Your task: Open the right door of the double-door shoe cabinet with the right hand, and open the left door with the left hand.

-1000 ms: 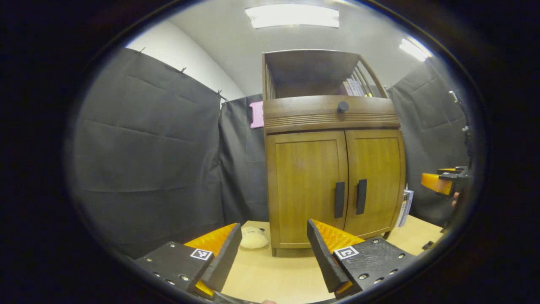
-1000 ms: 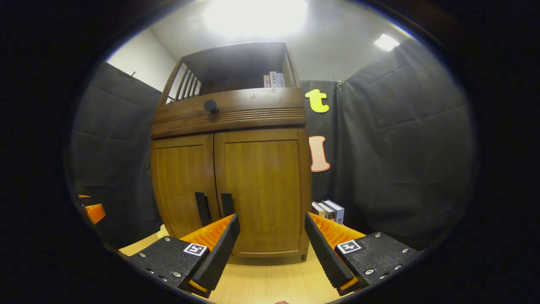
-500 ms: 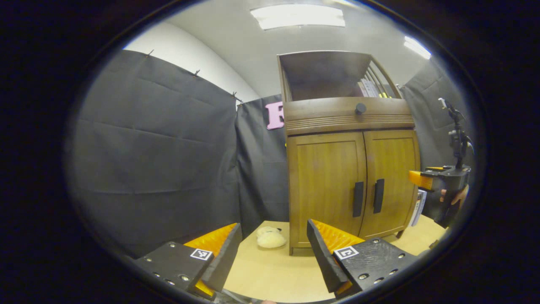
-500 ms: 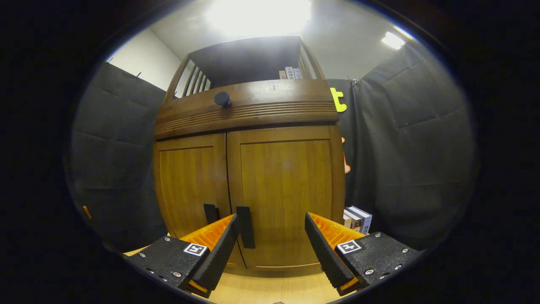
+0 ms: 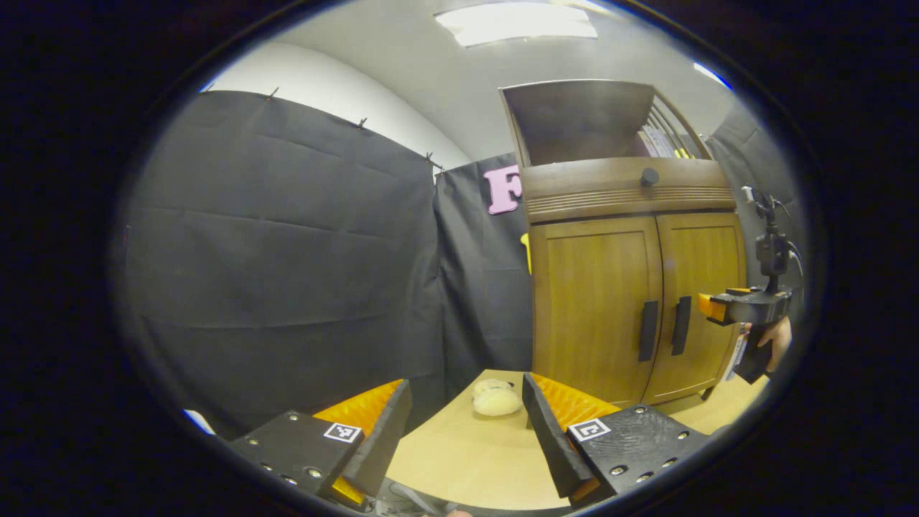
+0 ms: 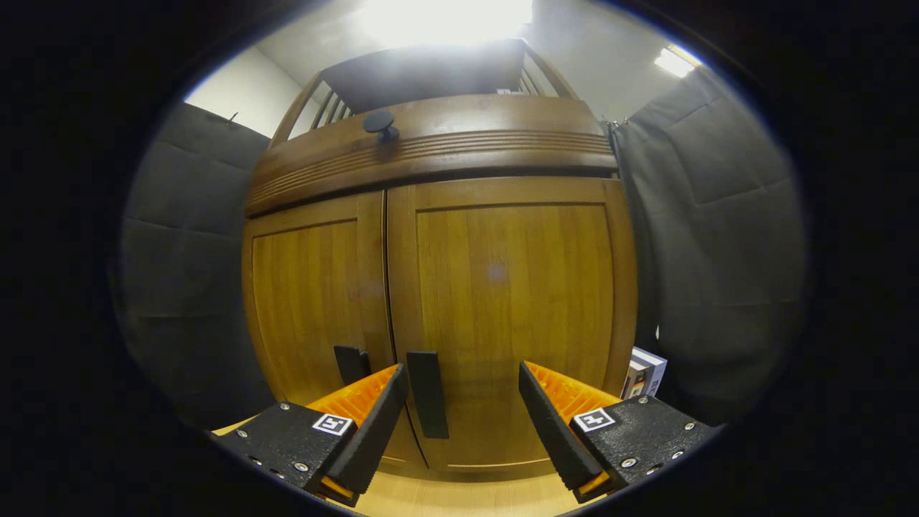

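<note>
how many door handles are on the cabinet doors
2. The left door handle sits at that door's inner edge, partly behind the right gripper. The right door handle is just across the seam. Both doors look shut.

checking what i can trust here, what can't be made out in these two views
- Inside of the shoe cabinet: hidden, both doors shut, in both views.
- Left door handle: lower part behind the right gripper in the right gripper view.
- Books beside the cabinet: mostly hidden by its side.
- Top shelf: washed out by ceiling glare in the right gripper view.
- Pale lump on the table: too small to identify, left gripper view.
</note>
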`<state>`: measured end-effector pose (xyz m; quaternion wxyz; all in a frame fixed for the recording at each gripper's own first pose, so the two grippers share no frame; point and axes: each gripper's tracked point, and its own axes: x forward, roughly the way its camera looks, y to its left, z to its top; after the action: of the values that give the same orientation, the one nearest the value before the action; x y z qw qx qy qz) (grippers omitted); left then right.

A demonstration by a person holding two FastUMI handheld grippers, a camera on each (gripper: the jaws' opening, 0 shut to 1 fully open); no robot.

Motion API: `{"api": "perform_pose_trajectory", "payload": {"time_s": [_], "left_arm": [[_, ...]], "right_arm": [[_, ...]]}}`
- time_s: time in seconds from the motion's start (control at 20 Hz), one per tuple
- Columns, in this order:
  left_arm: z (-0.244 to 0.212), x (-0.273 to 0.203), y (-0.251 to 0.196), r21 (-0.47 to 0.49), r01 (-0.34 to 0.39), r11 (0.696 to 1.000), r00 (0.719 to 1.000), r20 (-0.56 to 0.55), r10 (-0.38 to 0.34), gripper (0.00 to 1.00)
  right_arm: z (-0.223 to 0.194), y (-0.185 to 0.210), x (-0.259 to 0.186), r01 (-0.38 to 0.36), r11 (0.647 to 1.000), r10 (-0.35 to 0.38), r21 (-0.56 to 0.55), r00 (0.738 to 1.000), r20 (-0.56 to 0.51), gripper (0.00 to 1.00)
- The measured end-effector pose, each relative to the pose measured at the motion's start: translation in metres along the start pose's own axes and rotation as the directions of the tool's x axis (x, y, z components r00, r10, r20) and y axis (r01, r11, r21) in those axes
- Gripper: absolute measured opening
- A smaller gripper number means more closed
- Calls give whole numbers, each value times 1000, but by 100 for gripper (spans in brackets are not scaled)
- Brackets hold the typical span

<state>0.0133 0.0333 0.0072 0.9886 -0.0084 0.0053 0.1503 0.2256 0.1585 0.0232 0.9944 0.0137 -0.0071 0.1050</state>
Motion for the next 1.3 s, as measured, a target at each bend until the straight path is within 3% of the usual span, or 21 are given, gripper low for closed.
{"api": "perform_pose_trajectory", "payload": {"time_s": [0.2,0.25,0.35,0.6,0.75,0.85,0.9,1.05,1.3], "left_arm": [[-3,0,2,-15,-36,999,999,-14,35,94],[-3,0,3,-16,-47,999,999,-20,46,88],[-4,-2,4,-17,-62,998,998,-34,61,94],[-6,-3,4,-23,-81,996,996,-39,80,94],[-5,-4,4,-24,-85,996,995,-52,83,94],[-3,-4,6,-15,-87,996,995,-48,86,94],[-4,-3,5,-13,-84,996,996,-44,83,88],[-3,-2,3,-7,-62,998,998,-32,62,88],[-1,0,-1,3,-13,1000,1000,-14,13,94]], "right_arm": [[-21,7,21,-10,1000,10,1,999,-36,92],[-25,11,24,-14,1000,14,0,999,-43,93],[-34,17,33,-19,1000,18,-2,998,-64,88],[-60,32,54,-16,1000,15,-7,992,-126,71],[-62,35,61,1,1000,-3,-17,994,-109,56],[-61,36,64,10,1000,-10,-2,995,-103,39],[-63,35,69,16,1000,-16,-4,994,-109,35],[-62,36,59,13,1000,-11,17,992,-122,20],[-58,34,40,-11,1000,14,28,992,-123,20]]}}
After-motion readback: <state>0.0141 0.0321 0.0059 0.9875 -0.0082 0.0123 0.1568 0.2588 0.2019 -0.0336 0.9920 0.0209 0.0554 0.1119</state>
